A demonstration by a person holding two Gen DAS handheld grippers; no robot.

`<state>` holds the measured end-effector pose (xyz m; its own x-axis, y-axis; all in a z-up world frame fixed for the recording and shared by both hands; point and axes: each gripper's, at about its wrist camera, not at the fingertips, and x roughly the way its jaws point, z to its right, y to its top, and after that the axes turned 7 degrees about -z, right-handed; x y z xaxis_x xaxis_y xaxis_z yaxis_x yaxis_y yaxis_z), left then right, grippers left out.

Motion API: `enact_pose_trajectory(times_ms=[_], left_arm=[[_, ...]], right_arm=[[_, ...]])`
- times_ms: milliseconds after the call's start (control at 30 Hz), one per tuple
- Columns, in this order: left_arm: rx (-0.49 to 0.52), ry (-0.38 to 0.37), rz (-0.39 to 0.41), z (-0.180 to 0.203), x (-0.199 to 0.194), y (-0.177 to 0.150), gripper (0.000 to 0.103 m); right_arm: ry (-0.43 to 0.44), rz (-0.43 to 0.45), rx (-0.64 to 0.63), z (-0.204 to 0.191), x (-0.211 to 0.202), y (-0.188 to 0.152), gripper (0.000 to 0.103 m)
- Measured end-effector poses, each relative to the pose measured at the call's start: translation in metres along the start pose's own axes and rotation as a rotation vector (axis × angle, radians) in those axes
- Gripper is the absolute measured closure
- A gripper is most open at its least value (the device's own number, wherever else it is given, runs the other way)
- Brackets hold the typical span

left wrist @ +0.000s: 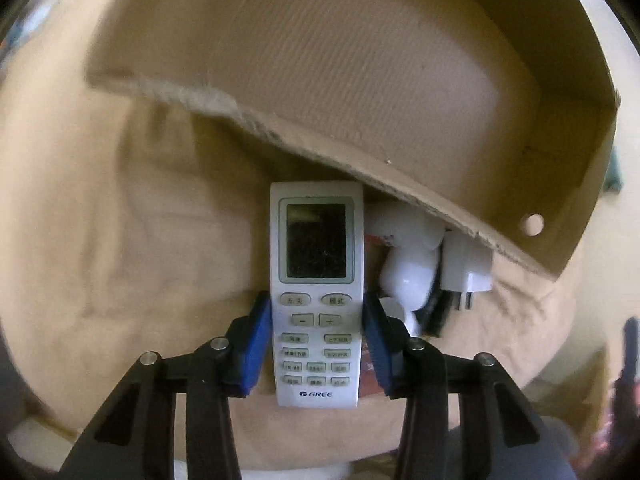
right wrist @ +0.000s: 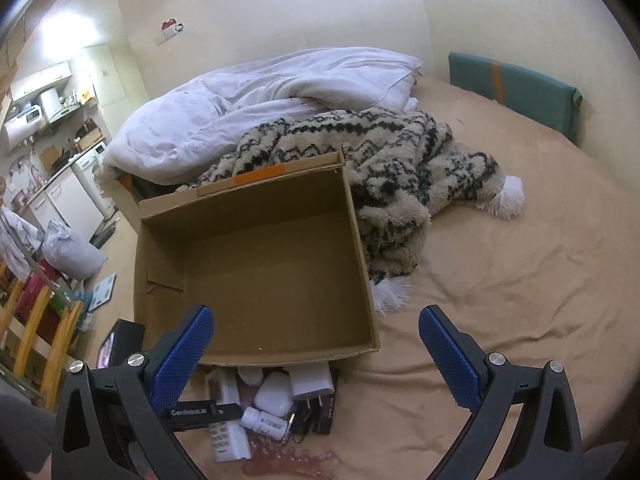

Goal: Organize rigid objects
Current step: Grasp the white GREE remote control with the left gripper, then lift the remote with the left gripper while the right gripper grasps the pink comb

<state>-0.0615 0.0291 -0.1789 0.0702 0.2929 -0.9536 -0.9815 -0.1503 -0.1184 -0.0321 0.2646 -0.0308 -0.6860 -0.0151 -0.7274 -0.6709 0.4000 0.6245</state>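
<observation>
A white Gree remote control (left wrist: 316,240) lies face up on the tan bedsheet, just in front of an open cardboard box (left wrist: 360,60). My left gripper (left wrist: 316,298) points down at it, its blue pads pressed against the remote's two long sides. To the right of the remote lie white bottles (left wrist: 408,276) and a white plug adapter (left wrist: 468,268), partly under the box's edge. In the right wrist view the same box (right wrist: 260,272) stands empty. My right gripper (right wrist: 316,320) hangs open over the box's near edge, holding nothing. The remote (right wrist: 228,440) lies below it.
A patterned fuzzy blanket (right wrist: 380,168) and a white duvet (right wrist: 240,100) lie behind the box. A green cushion (right wrist: 512,84) leans at the wall. A pink comb-like item (right wrist: 292,464) lies near the pile. Bare sheet spreads to the right. Furniture lines the room's left side.
</observation>
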Motion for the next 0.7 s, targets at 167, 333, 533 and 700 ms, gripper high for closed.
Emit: enact_pose_trajectory(times_ms=[167, 333, 533, 700], left_arm=[[0.066, 0.167, 0.061, -0.009, -0.024, -0.007, 0.063], [0.135, 0.357, 0.046, -0.032, -0.032, -0.011, 0.062], [0.151, 0.472, 0.015, -0.061, -0.007, -0.015, 0.062], [0.139, 0.465, 0.021, -0.071, 0.013, -0.009, 0.061]], right_arm=[[0.004, -0.019, 0.007, 0.001, 0.004, 0.0, 0.0], [0.009, -0.027, 0.016, 0.002, 0.006, 0.0, 0.0], [-0.012, -0.045, -0.002, -0.003, 0.01, -0.003, 0.0], [0.006, -0.105, 0.03, 0.004, 0.021, -0.006, 0.0]])
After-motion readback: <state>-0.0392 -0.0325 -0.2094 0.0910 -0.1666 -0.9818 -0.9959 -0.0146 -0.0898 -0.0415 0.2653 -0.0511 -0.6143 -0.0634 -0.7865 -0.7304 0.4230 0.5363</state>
